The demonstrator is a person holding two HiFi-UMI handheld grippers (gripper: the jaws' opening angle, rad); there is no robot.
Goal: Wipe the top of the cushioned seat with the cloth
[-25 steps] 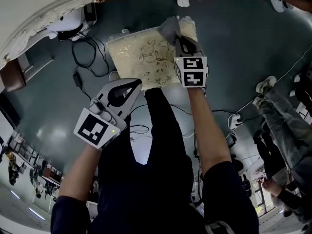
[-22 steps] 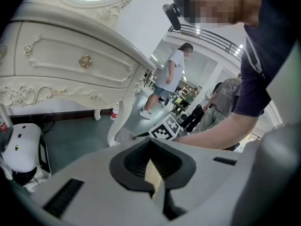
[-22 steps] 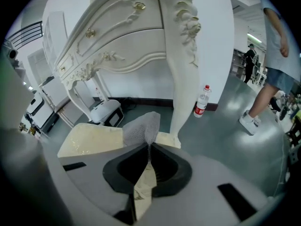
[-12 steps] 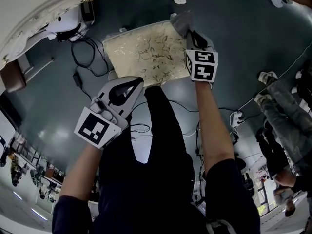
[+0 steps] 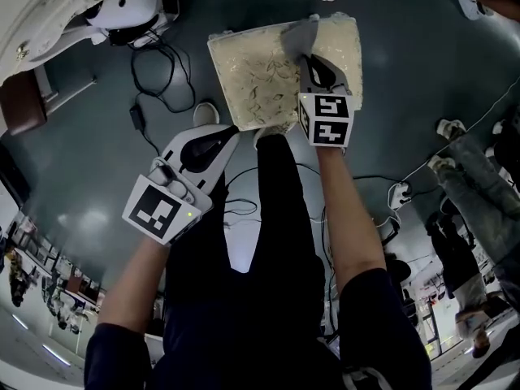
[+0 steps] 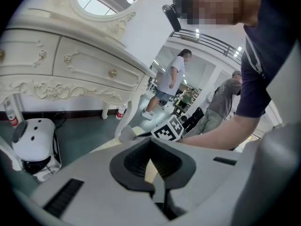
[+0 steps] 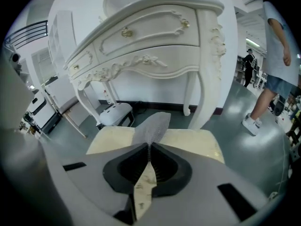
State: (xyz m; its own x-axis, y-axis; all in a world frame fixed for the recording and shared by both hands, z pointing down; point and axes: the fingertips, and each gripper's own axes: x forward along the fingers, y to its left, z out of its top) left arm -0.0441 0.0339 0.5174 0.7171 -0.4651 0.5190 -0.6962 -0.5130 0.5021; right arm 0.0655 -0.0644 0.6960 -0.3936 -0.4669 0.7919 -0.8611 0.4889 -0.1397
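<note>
The cushioned seat [image 5: 260, 80] is cream with a leaf pattern and lies below me on the dark floor. My right gripper [image 5: 314, 62] reaches over its right half, shut on a grey cloth [image 5: 296, 35] that lies on the cushion near the far edge. In the right gripper view the cloth [image 7: 153, 124] stands up from between the jaws of the right gripper [image 7: 149, 147], with the seat [image 7: 193, 140] behind it. My left gripper [image 5: 213, 141] hangs shut and empty, short of the seat's near left corner. In its own view the left gripper [image 6: 151, 147] points toward the seat [image 6: 141, 131].
A white carved dressing table [image 7: 155, 36] stands just beyond the seat. A white appliance [image 5: 130, 15] and black cables [image 5: 154, 80] lie on the floor to the left. People stand at the right [image 5: 467, 177]. A bottle [image 6: 121, 112] stands by a table leg.
The right gripper has slid the cloth from the seat's far right corner toward the middle of the far edge. The left gripper has stayed in place, shut.
</note>
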